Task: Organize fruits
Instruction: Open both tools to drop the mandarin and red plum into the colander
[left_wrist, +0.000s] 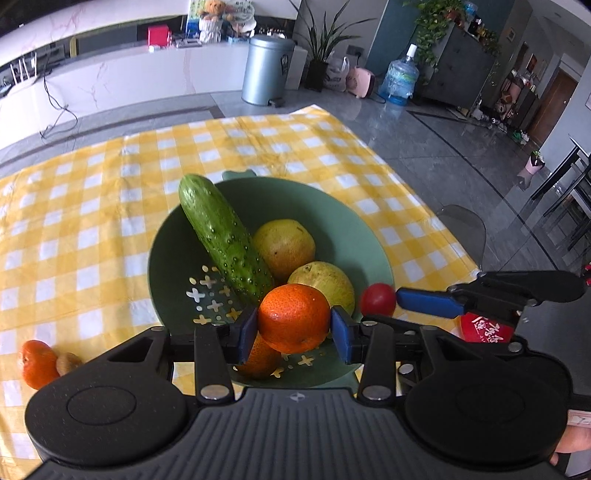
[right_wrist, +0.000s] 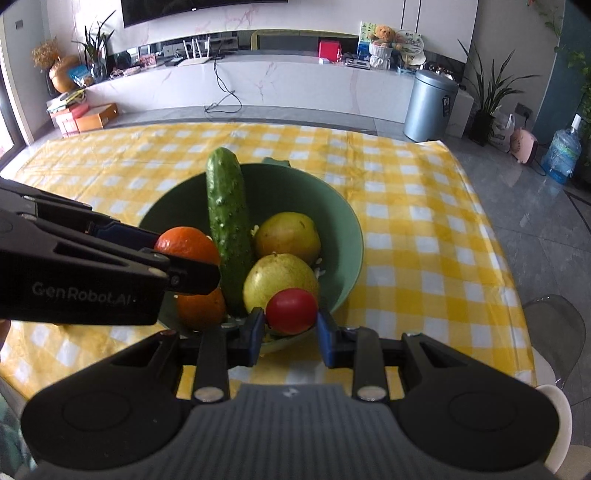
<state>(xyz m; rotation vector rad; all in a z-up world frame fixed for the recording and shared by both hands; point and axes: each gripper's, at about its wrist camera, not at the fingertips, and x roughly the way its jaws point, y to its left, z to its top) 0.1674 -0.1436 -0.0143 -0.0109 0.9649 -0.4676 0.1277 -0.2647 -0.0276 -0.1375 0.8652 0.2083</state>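
Observation:
A green perforated bowl (left_wrist: 369, 236) (right_wrist: 343, 221) sits on the yellow checked cloth. It holds a cucumber (left_wrist: 221, 236) (right_wrist: 227, 229), two yellow-green pears (left_wrist: 284, 245) (right_wrist: 288, 236) and an orange (left_wrist: 262, 358) (right_wrist: 201, 308) at its near side. My left gripper (left_wrist: 293, 325) is shut on another orange (left_wrist: 293, 317) (right_wrist: 186, 243), held over the bowl's near edge. My right gripper (right_wrist: 290, 321) is shut on a small red tomato (right_wrist: 291, 310) (left_wrist: 377, 299) just above the bowl's near right rim.
On the cloth at the left lie a third orange (left_wrist: 37, 363) and a small brown fruit (left_wrist: 68, 363). A red packet (left_wrist: 485, 326) lies beside the bowl's right. The table's right edge drops to a grey floor with a clear chair (right_wrist: 557, 325).

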